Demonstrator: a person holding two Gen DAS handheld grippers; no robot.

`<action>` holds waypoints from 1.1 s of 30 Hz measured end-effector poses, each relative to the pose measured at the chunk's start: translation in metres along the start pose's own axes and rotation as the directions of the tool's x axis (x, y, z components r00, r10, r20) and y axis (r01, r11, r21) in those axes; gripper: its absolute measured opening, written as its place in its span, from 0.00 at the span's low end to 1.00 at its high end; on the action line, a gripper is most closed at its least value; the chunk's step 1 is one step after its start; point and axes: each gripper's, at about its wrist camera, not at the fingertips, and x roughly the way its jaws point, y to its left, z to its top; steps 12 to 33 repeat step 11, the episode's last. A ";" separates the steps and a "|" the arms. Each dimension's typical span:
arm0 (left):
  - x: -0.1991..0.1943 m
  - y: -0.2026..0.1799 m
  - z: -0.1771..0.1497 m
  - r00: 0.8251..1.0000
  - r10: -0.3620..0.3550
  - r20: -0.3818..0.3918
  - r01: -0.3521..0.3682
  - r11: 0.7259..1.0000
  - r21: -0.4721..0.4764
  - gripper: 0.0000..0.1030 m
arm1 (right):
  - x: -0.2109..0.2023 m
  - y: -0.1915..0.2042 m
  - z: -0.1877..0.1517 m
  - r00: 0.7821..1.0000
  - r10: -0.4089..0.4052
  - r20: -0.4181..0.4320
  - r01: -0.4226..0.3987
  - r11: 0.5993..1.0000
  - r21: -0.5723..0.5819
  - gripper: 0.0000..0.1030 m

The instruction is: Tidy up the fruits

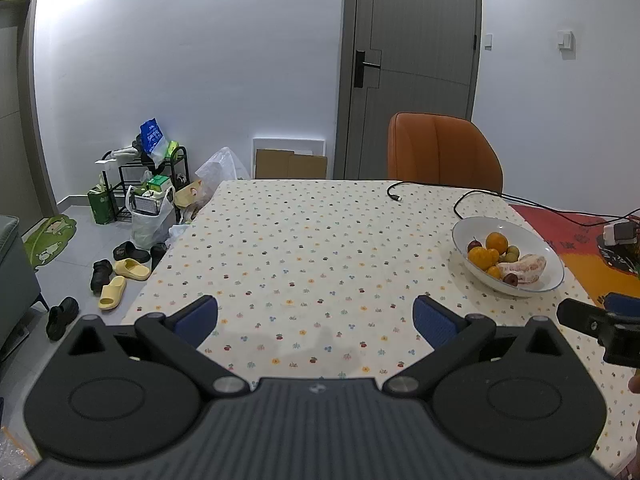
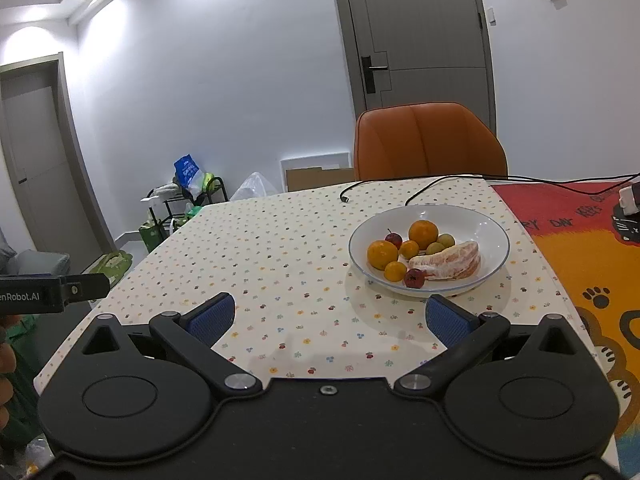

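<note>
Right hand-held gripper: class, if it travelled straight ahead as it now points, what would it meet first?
Probably the flower-patterned tablecloth: the open right hand-held gripper aims left of the white fruit bowl, though its right finger might graze the rim. Depth is unclear.

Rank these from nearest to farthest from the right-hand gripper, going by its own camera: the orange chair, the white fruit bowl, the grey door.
1. White fruit bowl: on the table, just ahead and to the right of the open right gripper.
2. Orange chair: behind the table's far edge.
3. Grey door: in the back wall, beyond the chair.
</note>
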 end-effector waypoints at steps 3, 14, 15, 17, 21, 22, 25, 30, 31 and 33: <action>0.000 0.000 0.000 1.000 0.000 -0.001 0.000 1.000 -0.001 1.00 | 0.001 0.000 0.000 1.000 0.001 -0.004 -0.001 1.000 0.001 1.00; 0.002 0.000 -0.003 1.000 -0.002 0.000 0.002 1.000 0.002 1.00 | 0.004 -0.001 -0.002 1.000 0.001 -0.011 -0.001 1.000 0.005 1.00; 0.002 0.000 -0.003 1.000 -0.002 0.000 0.002 1.000 0.002 1.00 | 0.004 -0.001 -0.002 1.000 0.001 -0.011 -0.001 1.000 0.005 1.00; 0.002 0.000 -0.003 1.000 -0.002 0.000 0.002 1.000 0.002 1.00 | 0.004 -0.001 -0.002 1.000 0.001 -0.011 -0.001 1.000 0.005 1.00; 0.002 0.000 -0.003 1.000 -0.002 0.000 0.002 1.000 0.002 1.00 | 0.004 -0.001 -0.002 1.000 0.001 -0.011 -0.001 1.000 0.005 1.00; 0.002 0.000 -0.003 1.000 -0.002 0.000 0.002 1.000 0.002 1.00 | 0.004 -0.001 -0.002 1.000 0.001 -0.011 -0.001 1.000 0.005 1.00; 0.002 0.000 -0.003 1.000 -0.002 0.000 0.002 1.000 0.002 1.00 | 0.004 -0.001 -0.002 1.000 0.001 -0.011 -0.001 1.000 0.005 1.00; 0.002 0.000 -0.003 1.000 -0.002 0.000 0.002 1.000 0.002 1.00 | 0.004 -0.001 -0.002 1.000 0.001 -0.011 -0.001 1.000 0.005 1.00; 0.002 0.000 -0.003 1.000 -0.002 0.000 0.002 1.000 0.002 1.00 | 0.004 -0.001 -0.002 1.000 0.001 -0.011 -0.001 1.000 0.005 1.00; 0.002 0.000 -0.003 1.000 -0.002 0.000 0.002 1.000 0.002 1.00 | 0.004 -0.001 -0.002 1.000 0.001 -0.011 -0.001 1.000 0.005 1.00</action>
